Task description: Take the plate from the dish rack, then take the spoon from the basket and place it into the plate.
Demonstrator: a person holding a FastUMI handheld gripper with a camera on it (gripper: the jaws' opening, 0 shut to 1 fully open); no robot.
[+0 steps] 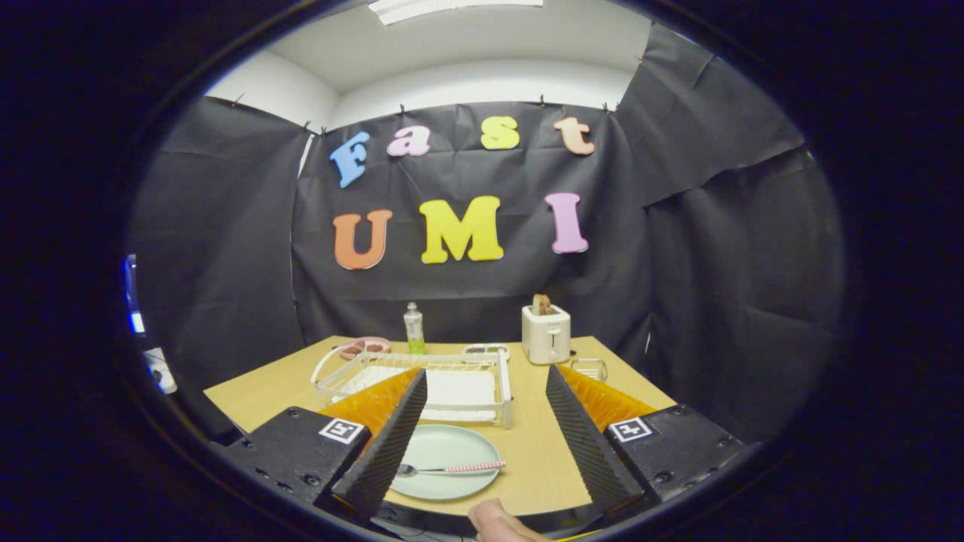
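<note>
Gripper view. The gripper has its two black ribbed fingers spread wide, nothing between the pads, both held above the wooden table.

The plate is round, pale green, shallow, lying flat on the table near its front edge, between the fingers and closer to the left one (that finger covers its left rim). The spoon lies across the plate: metal bowl toward the left finger, handle with a pink-and-white pattern reaching to the plate's right rim. Whether the handle tip overhangs the rim cannot be told.

Just beyond the plate stands the white wire dish rack on a white tray. Behind it, near the black cloth wall: a pinkish dish, a clear bottle with green liquid, a small white tray, a white toaster with a slice of bread in its slot. A small clear basket sits right of the rack, just ahead of the right finger.

A fingertip of the person shows below the plate.
</note>
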